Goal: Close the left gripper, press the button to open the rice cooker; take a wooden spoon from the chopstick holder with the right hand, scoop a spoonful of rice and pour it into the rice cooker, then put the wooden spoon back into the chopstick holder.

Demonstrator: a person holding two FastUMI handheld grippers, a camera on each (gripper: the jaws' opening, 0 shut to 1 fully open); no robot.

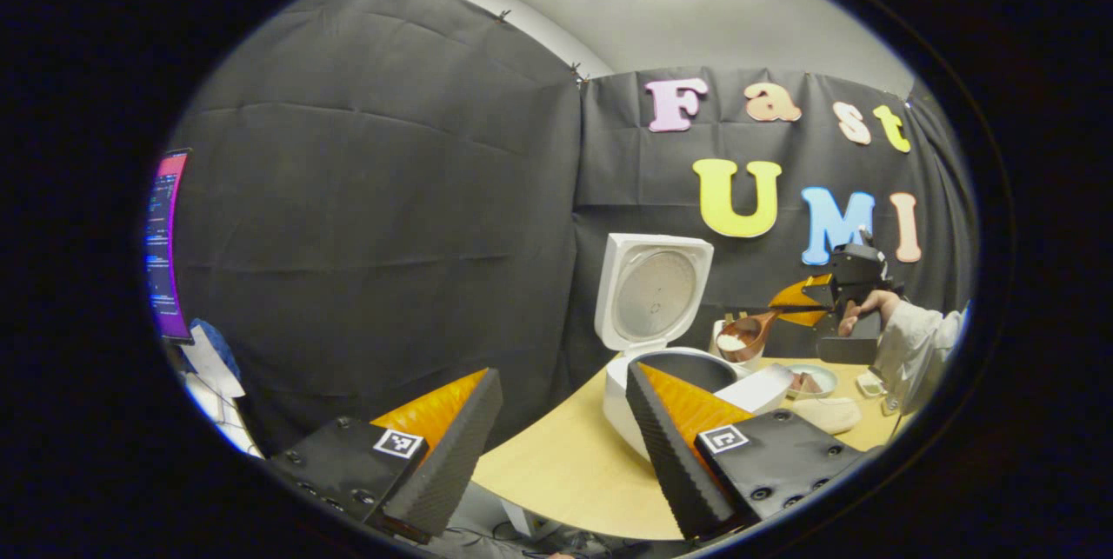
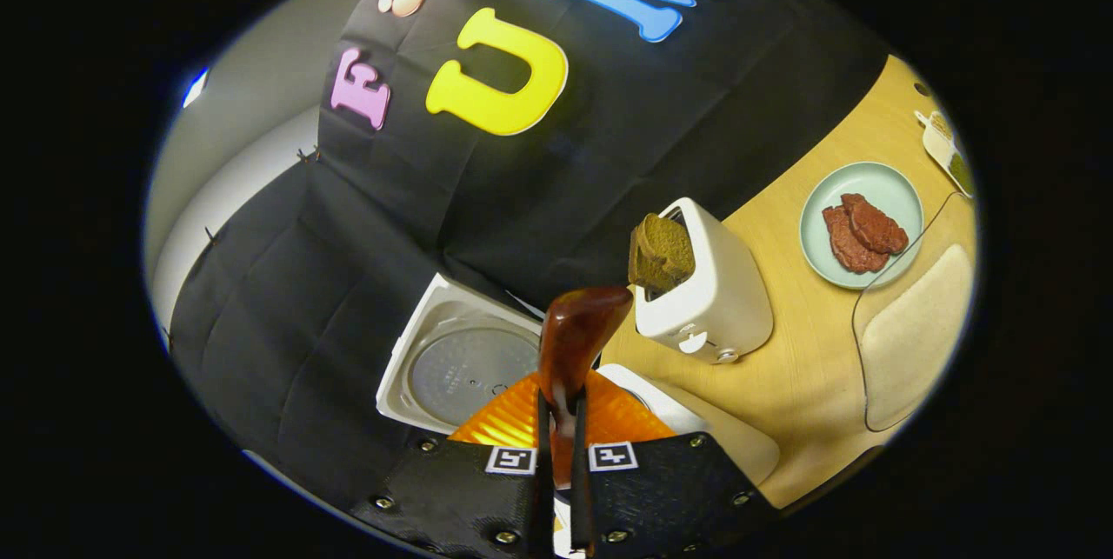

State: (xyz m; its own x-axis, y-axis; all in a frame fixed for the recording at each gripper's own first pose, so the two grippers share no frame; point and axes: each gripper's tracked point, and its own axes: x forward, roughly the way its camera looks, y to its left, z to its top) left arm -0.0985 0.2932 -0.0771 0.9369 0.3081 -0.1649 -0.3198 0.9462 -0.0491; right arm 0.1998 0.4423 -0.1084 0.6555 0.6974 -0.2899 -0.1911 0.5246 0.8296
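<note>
Above table [image 1: 565, 472], right gripper [image 2: 558, 420] clamps wooden spoon [image 2: 574, 342] over rice cooker [image 1: 648, 298]; left gripper [image 1: 556, 446] fingers spread.

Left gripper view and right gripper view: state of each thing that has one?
rice cooker: lid up, open
wooden spoon: carries rice, held above the cooker
right gripper: shut on the wooden spoon's handle
left gripper: open, holds nothing
toaster: bread sticking out of the slot
plate: holds reddish-brown slices
</note>
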